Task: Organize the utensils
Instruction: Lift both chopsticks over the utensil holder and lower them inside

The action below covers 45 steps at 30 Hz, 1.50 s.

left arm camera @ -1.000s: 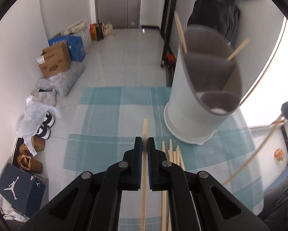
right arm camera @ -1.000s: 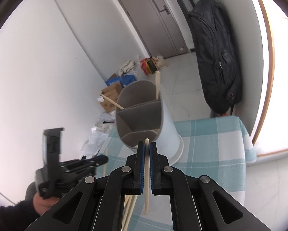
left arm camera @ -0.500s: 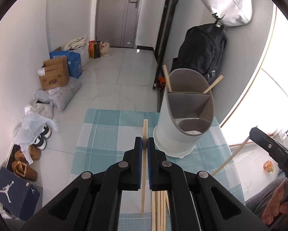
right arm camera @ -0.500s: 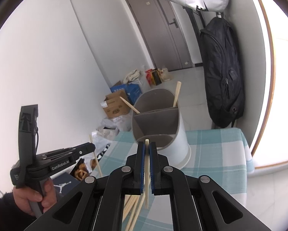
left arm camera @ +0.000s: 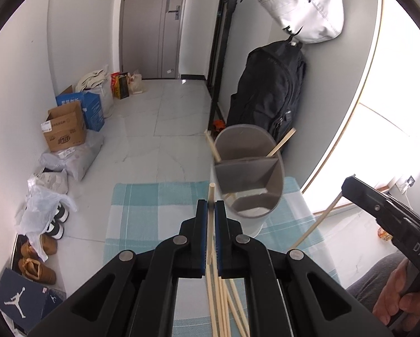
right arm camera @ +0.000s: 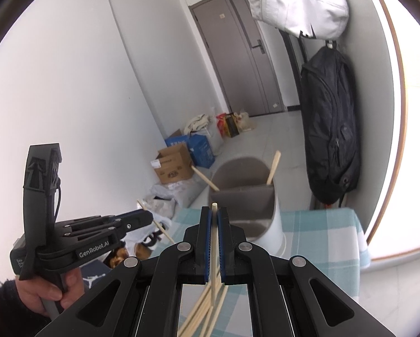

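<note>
1. Wooden and pale, a thin chopstick (left arm camera: 210, 224) stands pinched between the blue-lined pads of the left gripper (left arm camera: 210, 206) in the left wrist view; the jaws are closed tight on it, its blunt tip poking out just past the fingertips.
2. Just beyond and to the right of that tip sits the white plastic utensil holder with grey divided compartments (left arm camera: 249, 174), standing on the teal-and-white checked tablecloth (left arm camera: 153, 207); two chopsticks lean out of its far compartment, one to each side.
3. Below the gripper, near the bottom edge, a loose bundle of wooden chopsticks (left arm camera: 224, 300) lies on the cloth.
4. At the right edge of the same view the right gripper (left arm camera: 347, 182) comes in, held by the person's right hand (left arm camera: 397, 300), with a second wooden chopstick (left arm camera: 316, 224) slanting down from its tip.
5. In the right wrist view that chopstick (right arm camera: 214, 241) is clamped between the right gripper's (right arm camera: 214, 210) closed jaws, its rounded end rising just past the pads.
6. The holder (right arm camera: 246, 196) stands beyond it on the cloth (right arm camera: 322, 236), near the table's far edge, with the loose bundle (right arm camera: 204, 311) lying close below the gripper.
7. At the left, the person's left hand (right arm camera: 50, 286) holds the left gripper (right arm camera: 149, 219), which carries its chopstick (right arm camera: 156, 223) at a slant.
</note>
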Each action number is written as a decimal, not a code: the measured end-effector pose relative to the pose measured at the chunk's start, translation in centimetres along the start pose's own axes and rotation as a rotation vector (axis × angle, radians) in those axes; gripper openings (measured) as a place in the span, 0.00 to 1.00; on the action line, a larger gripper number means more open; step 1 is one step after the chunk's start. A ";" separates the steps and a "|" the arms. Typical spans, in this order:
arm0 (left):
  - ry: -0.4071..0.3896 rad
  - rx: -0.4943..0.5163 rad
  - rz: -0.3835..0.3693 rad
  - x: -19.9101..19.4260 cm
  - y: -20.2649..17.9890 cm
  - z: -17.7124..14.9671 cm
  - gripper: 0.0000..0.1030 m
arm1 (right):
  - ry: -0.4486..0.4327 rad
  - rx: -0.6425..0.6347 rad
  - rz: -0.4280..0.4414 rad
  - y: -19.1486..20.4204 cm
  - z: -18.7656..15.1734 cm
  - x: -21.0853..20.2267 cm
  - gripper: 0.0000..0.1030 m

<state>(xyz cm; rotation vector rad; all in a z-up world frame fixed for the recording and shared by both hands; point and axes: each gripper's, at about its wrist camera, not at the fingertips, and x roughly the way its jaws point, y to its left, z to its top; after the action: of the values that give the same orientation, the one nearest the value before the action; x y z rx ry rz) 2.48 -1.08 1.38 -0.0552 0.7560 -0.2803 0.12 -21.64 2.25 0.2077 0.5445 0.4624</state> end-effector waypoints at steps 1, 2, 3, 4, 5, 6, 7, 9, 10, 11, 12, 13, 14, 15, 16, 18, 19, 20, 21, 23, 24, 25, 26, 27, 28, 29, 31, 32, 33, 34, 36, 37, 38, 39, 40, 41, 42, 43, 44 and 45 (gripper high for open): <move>-0.004 0.007 0.001 -0.2 -0.2 0.3 0.01 | -0.003 -0.006 -0.001 0.1 0.4 -0.1 0.04; -0.006 0.009 -0.002 -0.3 -0.3 0.6 0.01 | -0.007 -0.011 -0.002 0.2 0.8 -0.1 0.04; -0.009 0.012 -0.009 -0.5 -0.5 0.9 0.01 | -0.014 -0.016 -0.002 0.3 1.3 -0.2 0.04; -0.011 0.013 -0.012 -0.6 -0.6 1.2 0.01 | -0.019 -0.017 -0.002 0.4 1.8 -0.4 0.04; -0.011 0.014 -0.014 -0.9 -0.7 1.6 0.01 | -0.023 -0.019 0.000 0.4 2.3 -0.5 0.04; -0.003 0.015 -0.002 -1.2 -0.8 2.1 0.01 | -0.031 -0.023 0.002 0.5 2.9 -0.6 0.04; 0.008 0.014 0.009 -1.3 -0.8 2.5 0.01 | -0.038 -0.026 0.001 0.6 3.5 -0.8 0.04; 0.019 0.015 -0.003 -1.8 -1.0 3.4 0.01 | -0.048 -0.031 0.010 0.8 4.6 -1.0 0.04; 0.019 0.017 0.003 -1.9 -1.1 3.7 0.01 | -0.053 -0.034 0.010 0.7 5.0 -1.0 0.04; 0.020 0.021 0.009 -2.1 -1.2 4.0 0.01 | -0.060 -0.039 0.013 0.8 5.7 -1.1 0.04; 0.019 0.020 0.000 -2.5 -1.3 4.5 0.01 | -0.065 -0.044 0.016 0.9 6.1 -1.2 0.04; 0.018 0.017 -0.009 -2.8 -1.4 5.0 0.01 | -0.072 -0.050 0.016 0.8 6.6 -1.2 0.04; 0.016 0.018 -0.013 -3.0 -1.6 5.5 0.01 | -0.079 -0.054 0.018 0.7 7.2 -1.1 0.04; 0.012 0.018 -0.020 -3.2 -1.7 5.9 0.01 | -0.083 -0.050 0.014 0.5 7.8 -1.0 0.04; 0.007 0.016 -0.028 -3.5 -1.8 6.5 0.01 | -0.084 -0.043 0.015 0.2 8.2 -0.9 0.04; -0.002 0.010 -0.035 -3.8 -1.9 7.5 0.01 | -0.088 -0.028 0.013 -0.2 9.1 -0.5 0.04; -0.010 0.008 -0.036 -3.9 -2.0 7.9 0.01 | -0.091 -0.027 0.008 -0.4 9.7 -0.4 0.04; -0.022 0.007 -0.036 -4.1 -2.0 8.5 0.01 | -0.094 -0.028 0.008 -0.5 10.1 -0.3 0.04; -0.027 0.006 -0.032 -4.1 -2.1 8.8 0.01 | -0.099 -0.030 0.005 -0.6 10.5 -0.3 0.04; -0.036 -0.001 -0.042 -4.2 -2.2 9.7 0.01 | -0.108 -0.039 0.005 -0.7 11.6 -0.1 0.04; -0.035 -0.008 -0.050 -4.1 -2.1 10.3 0.01 | -0.115 -0.047 0.000 -0.8 12.2 0.0 0.04; -0.034 -0.012 -0.050 -4.0 -2.1 10.5 0.01 | -0.120 -0.050 -0.002 -0.8 12.5 0.1 0.04; -0.031 -0.016 -0.049 -3.8 -2.1 10.9 0.01 | -0.125 -0.053 -0.003 -0.8 13.1 0.2 0.04; -0.033 -0.025 -0.051 -3.6 -2.0 11.4 0.01 | -0.130 -0.056 -0.005 -0.8 13.7 0.4 0.04; -0.034 -0.028 -0.052 -3.4 -2.0 11.6 0.01 | -0.136 -0.062 -0.008 -0.8 14.2 0.6 0.04; -0.034 -0.029 -0.051 -3.2 -2.0 11.9 0.01 | -0.140 -0.070 -0.011 -0.8 14.5 0.8 0.04; -0.034 -0.033 -0.053 -2.7 -2.0 12.4 0.01 | -0.141 -0.083 -0.013 -0.7 15.2 1.4 0.04; -0.033 -0.034 -0.057 -2.5 -2.0 12.7 0.01 | -0.139 -0.091 -0.015 -0.7 15.6 1.9 0.04; -0.032 -0.035 -0.056 -2.1 -1.9 12.9 0.01 | -0.134 -0.101 -0.018 -0.6 15.8 2.5 0.04; -0.028 -0.039 -0.059 -1.8 -1.8 13.1 0.01 | -0.129 -0.107 -0.020 -0.6 15.9 2.8 0.04; -0.021 -0.050 -0.064 -1.0 -1.6 13.4 0.01 | -0.117 -0.127 -0.023 -0.5 16.0 4.0 0.04; -0.018 -0.052 -0.062 -0.7 -1.5 13.5 0.01 | -0.113 -0.133 -0.027 -0.5 16.0 4.3 0.04; -0.013 -0.058 -0.062 -0.1 -1.3 13.4 0.01 | -0.108 -0.140 -0.031 -0.6 15.9 4.9 0.04; -0.009 -0.063 -0.063 0.4 -1.1 13.3 0.01 | -0.096 -0.145 -0.031 -0.6 15.8 5.6 0.04; -0.005 -0.066 -0.058 0.9 -1.0 13.2 0.01 | -0.090 -0.148 -0.031 -0.8 15.8 6.0 0.04; 0.003 -0.069 -0.052 1.5 -0.9 13.1 0.01 | -0.081 -0.152 -0.036 -1.0 15.7 6.6 0.04; 0.016 -0.077 -0.058 2.2 -0.6 12.9 0.01 | -0.072 -0.156 -0.039 -1.1 15.6 7.1 0.04; 0.023 -0.090 -0.065 2.6 -0.3 12.8 0.01 | -0.054 -0.156 -0.038 -1.3 15.3 7.8 0.04; 0.031 -0.101 -0.069 3.1 -0.1 12.6 0.01 | -0.043 -0.155 -0.037 -1.5 15.2 8.3 0.04; 0.042 -0.110 -0.074 3.6 0.1 12.4 0.01 | -0.029 -0.156 -0.034 -1.7 15.0 8.9 0.04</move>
<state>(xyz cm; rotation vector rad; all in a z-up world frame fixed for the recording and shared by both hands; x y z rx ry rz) 13.51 -2.61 8.00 -0.1823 0.8121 -0.3110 15.56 -19.92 10.25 0.0558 0.4810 0.4653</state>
